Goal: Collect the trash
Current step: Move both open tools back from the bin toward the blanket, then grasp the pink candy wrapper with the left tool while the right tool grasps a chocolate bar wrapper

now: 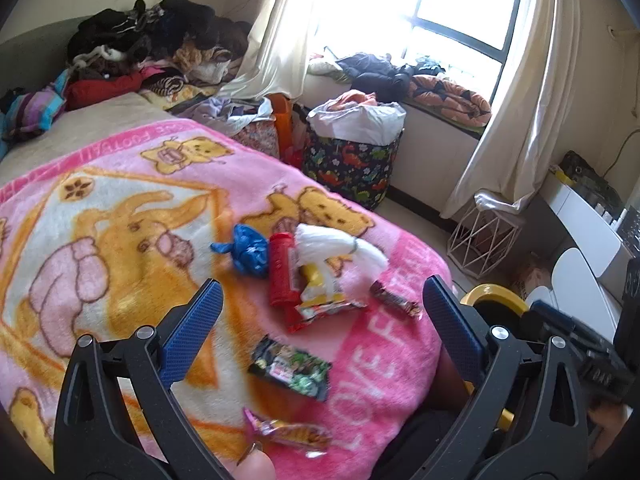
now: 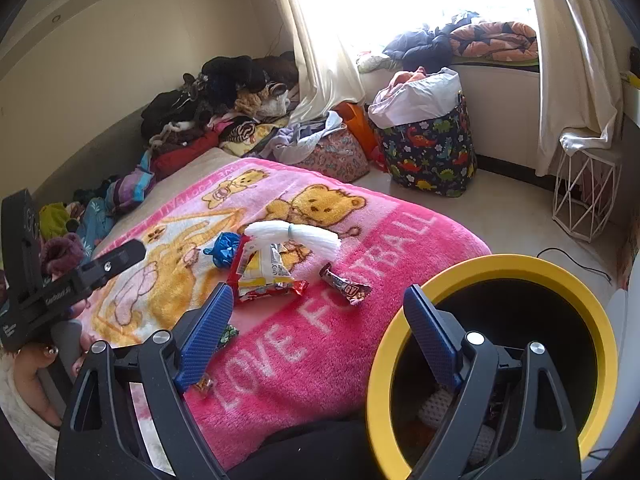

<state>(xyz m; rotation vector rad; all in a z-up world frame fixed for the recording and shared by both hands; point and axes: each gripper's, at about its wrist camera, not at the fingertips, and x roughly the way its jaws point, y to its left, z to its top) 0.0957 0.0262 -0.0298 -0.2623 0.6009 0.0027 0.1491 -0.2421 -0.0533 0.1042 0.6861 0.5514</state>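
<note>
The left gripper points forward and downward, its blue-padded jaws spread wide with nothing pressed between them. The right gripper is tilted downward the same way, jaws likewise wide apart and empty. A fingertip shows at the left wrist view's lower edge.

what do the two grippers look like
Both match: the left gripper and right gripper have black angular plastic frames with triangular cut-outs and silver round bolts. Each finger carries a blue textured pad. No sleeves or cables are visible.
</note>
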